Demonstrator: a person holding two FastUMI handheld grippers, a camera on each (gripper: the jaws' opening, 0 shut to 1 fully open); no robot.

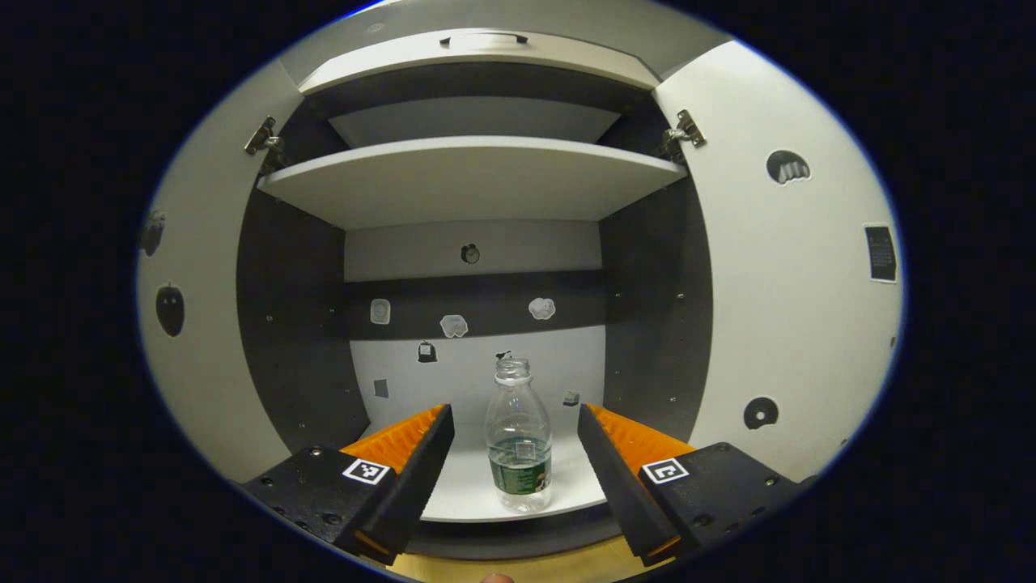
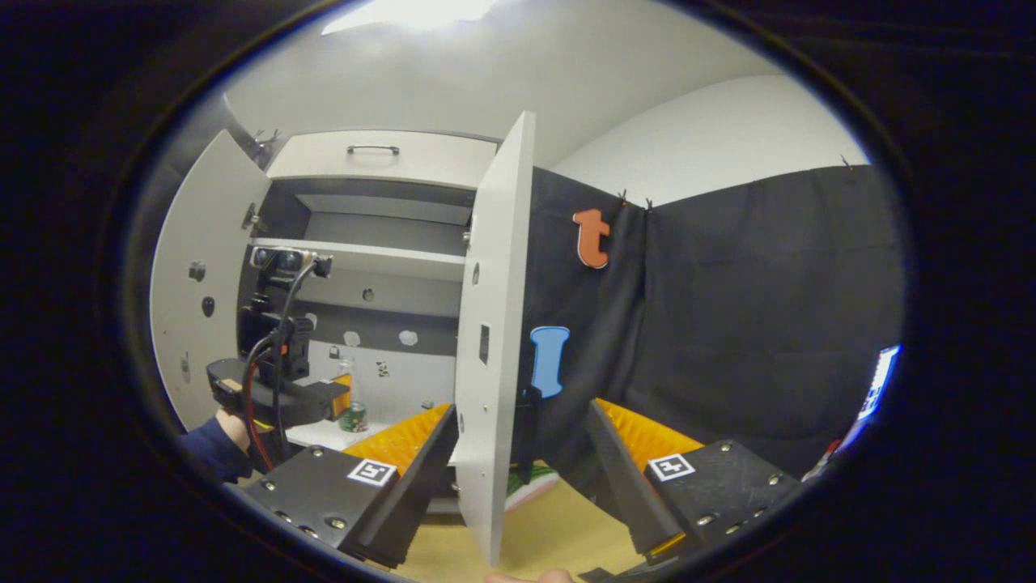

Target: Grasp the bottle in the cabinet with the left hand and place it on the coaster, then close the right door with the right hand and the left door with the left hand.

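I am holding the left gripper (image 1: 515, 453) level in front of the open cabinet (image 1: 473, 174), its fingers (image 1: 409, 449) spread wide apart and gripping nothing. The bottle (image 1: 519, 441) is standing upright on the cabinet's bottom shelf (image 1: 465, 494), between the two fingers but clear of both, with a gap on each side; its cap is off and a dark label wraps its lower half. Both doors are standing open, the left door (image 1: 198, 340) outside my left finger and the right door (image 1: 789, 324) outside my right finger. In the right gripper view I am seeing the right gripper (image 2: 518, 453) with its fingers (image 2: 405, 445) also wide apart and holding nothing. The right door (image 2: 494, 340) is sitting edge-on between them, closer to the left finger, though I cannot tell whether that finger is touching the panel. Off beyond the left finger, the left gripper (image 2: 336, 397) is hovering at the bottom shelf with a hand (image 2: 231, 429) and dark sleeve behind it, and the bottle (image 2: 350, 401) is just past its tips. Below the right fingers the yellow tabletop (image 2: 566, 518) is showing, with something green and white lying on it behind the door's lower edge, possibly the coaster (image 2: 530, 479), but it is mostly hidden.
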